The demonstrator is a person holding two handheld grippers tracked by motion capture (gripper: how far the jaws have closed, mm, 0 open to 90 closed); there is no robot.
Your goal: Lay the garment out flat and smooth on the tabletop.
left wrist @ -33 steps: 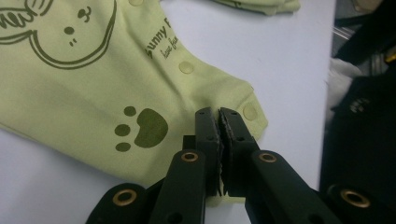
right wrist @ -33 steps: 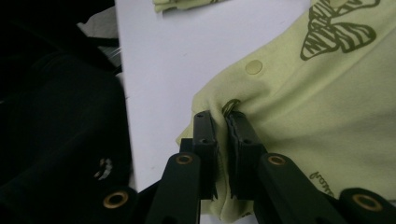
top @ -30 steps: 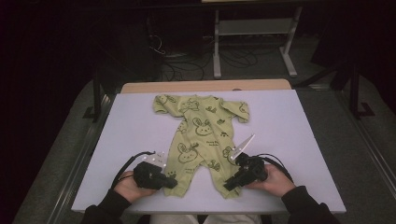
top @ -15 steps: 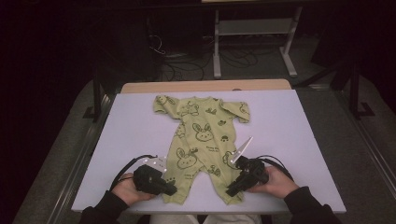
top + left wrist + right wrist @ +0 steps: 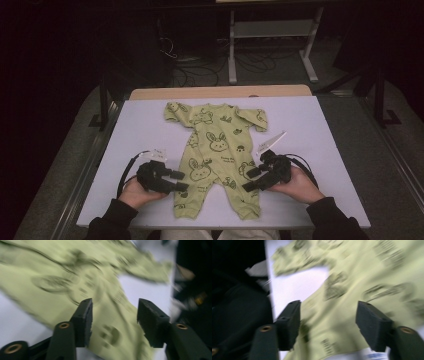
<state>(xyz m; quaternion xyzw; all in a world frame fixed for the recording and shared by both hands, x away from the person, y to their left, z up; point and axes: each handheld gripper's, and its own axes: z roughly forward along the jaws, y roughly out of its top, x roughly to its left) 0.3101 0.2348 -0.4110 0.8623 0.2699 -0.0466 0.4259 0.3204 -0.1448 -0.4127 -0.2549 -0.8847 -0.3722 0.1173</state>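
Two black hand-held grippers are seen. At the near left, the left gripper point(image 5: 181, 181) has just been opening; its jaws stand released over one pale green bunny-printed cotton baby romper point(image 5: 216, 150), spread mid-tabletop point(image 5: 325, 130). At the near right, the right gripper point(image 5: 251, 179) is likewise released, just opened.

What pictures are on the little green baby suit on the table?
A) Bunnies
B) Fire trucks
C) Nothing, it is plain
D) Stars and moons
A: the green baby suit, spread flat on the white table, carries dark bunny faces with long ears on its chest and down its legs.
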